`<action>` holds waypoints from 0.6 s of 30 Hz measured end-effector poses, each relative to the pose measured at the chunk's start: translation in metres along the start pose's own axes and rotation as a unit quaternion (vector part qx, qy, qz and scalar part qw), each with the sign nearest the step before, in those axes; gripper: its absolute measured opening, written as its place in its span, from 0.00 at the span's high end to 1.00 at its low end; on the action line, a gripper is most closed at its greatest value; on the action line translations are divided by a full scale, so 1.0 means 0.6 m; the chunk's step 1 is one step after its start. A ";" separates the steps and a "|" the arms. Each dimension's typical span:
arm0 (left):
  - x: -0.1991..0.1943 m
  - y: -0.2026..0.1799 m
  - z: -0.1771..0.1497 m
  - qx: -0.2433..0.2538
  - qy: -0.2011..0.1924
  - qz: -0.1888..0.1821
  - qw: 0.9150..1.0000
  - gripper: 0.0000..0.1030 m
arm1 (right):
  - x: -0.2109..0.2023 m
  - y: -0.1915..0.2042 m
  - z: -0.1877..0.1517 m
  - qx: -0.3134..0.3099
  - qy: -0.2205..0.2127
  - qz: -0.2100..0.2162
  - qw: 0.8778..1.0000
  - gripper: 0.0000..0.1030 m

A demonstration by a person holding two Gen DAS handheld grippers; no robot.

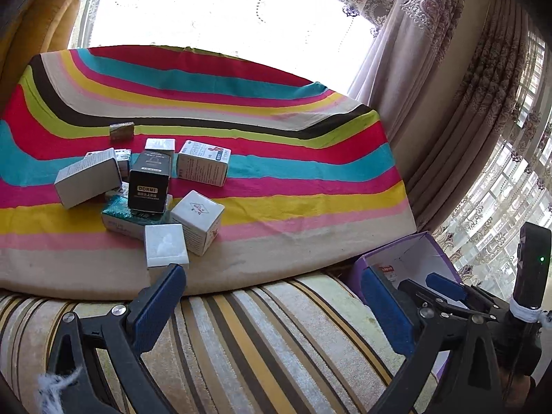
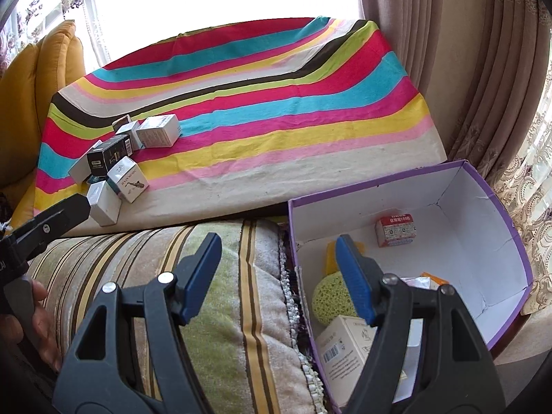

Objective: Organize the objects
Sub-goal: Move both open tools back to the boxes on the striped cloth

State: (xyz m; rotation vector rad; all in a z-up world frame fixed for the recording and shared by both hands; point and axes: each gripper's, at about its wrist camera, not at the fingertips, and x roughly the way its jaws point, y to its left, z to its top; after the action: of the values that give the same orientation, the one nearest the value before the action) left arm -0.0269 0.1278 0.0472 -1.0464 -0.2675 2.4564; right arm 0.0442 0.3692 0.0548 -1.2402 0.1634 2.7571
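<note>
A pile of several small cartons lies on the striped cloth [image 1: 293, 186]: a black carton [image 1: 150, 183], a white cube [image 1: 196, 220], a small white box [image 1: 166, 250] and others. My left gripper [image 1: 272, 274] stands open and empty in front of the pile, its left pad just below the small white box [image 2: 103, 203]. To the right stands a purple open box [image 2: 500, 207] holding a red-white carton [image 2: 396, 229], a green sponge [image 2: 331, 296] and a white barcode carton [image 2: 345, 345]. My right gripper [image 2: 277, 245] is open and empty, its right finger over the box's left side.
A striped sofa cushion [image 2: 214, 310] lies under both grippers. A yellow cushion [image 2: 45, 79] stands at the left, curtains [image 1: 448, 110] and a bright window behind. A hand [image 2: 38, 314] holds the left gripper. The purple box [image 1: 407, 258] sits right of the cloth.
</note>
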 end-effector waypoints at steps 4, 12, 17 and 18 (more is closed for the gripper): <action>-0.016 0.044 -0.001 -0.030 -0.009 0.015 0.999 0.01 | 0.008 0.019 0.006 -0.007 0.004 0.013 1.000 0.30; -0.036 0.099 0.001 -0.070 -0.022 0.037 0.997 0.01 | 0.032 0.073 0.014 -0.051 0.017 0.038 0.998 0.30; -0.040 0.122 0.006 -0.087 -0.029 0.049 0.995 0.01 | 0.048 0.105 0.021 -0.078 0.025 0.052 0.995 0.30; -0.041 0.128 0.008 -0.091 -0.030 0.052 0.994 0.00 | 0.051 0.111 0.022 -0.083 0.026 0.055 0.995 0.30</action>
State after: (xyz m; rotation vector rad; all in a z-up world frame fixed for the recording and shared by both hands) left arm -0.0406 0.0488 0.0394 -1.0871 -0.4752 2.5977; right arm 0.0044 0.3071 0.0439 -1.3834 0.0061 2.8856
